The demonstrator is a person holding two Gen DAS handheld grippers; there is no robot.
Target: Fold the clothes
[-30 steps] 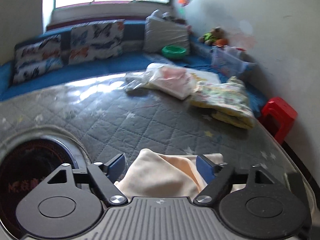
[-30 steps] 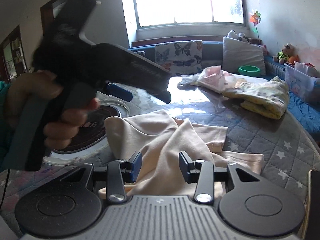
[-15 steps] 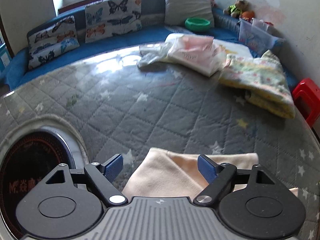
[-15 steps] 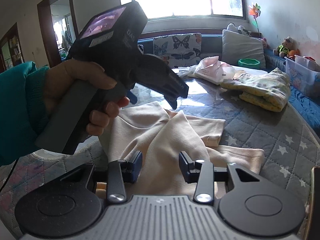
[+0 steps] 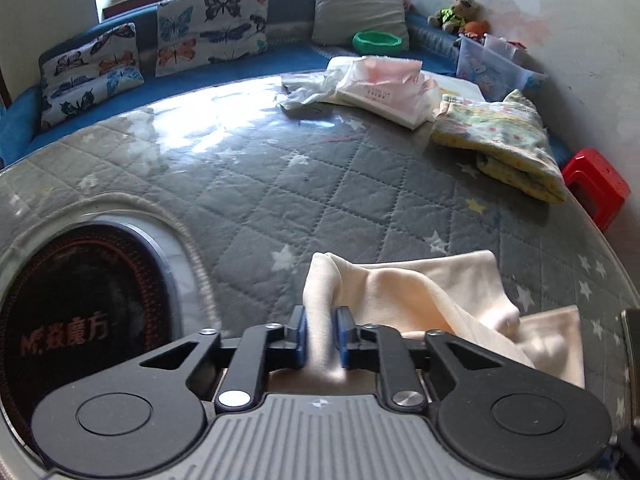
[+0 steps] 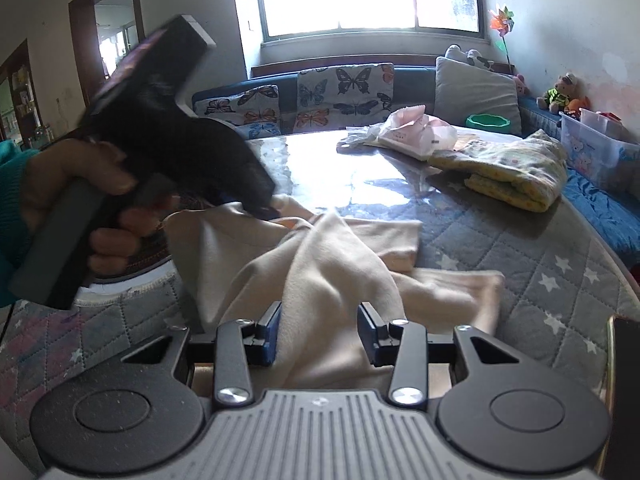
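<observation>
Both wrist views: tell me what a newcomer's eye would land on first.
First, the cream garment rumpled on the grey quilted table, a fold of it pinched in the left gripper. In the right wrist view, cloth bulges between the right gripper and its spread jaws. Beyond, a folded yellow blanket lies at the table's far right edge.

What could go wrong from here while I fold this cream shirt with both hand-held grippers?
1. The left hand-held gripper pinches only a narrow bunched fold of the cream shirt, so the cloth may slip out when lifted.
2. The right hand-held gripper is open around a thick ridge of fabric; closing there could catch several layers and give a crooked fold.
3. The shirt lies rumpled on the quilted table, so creases may get folded in.
</observation>
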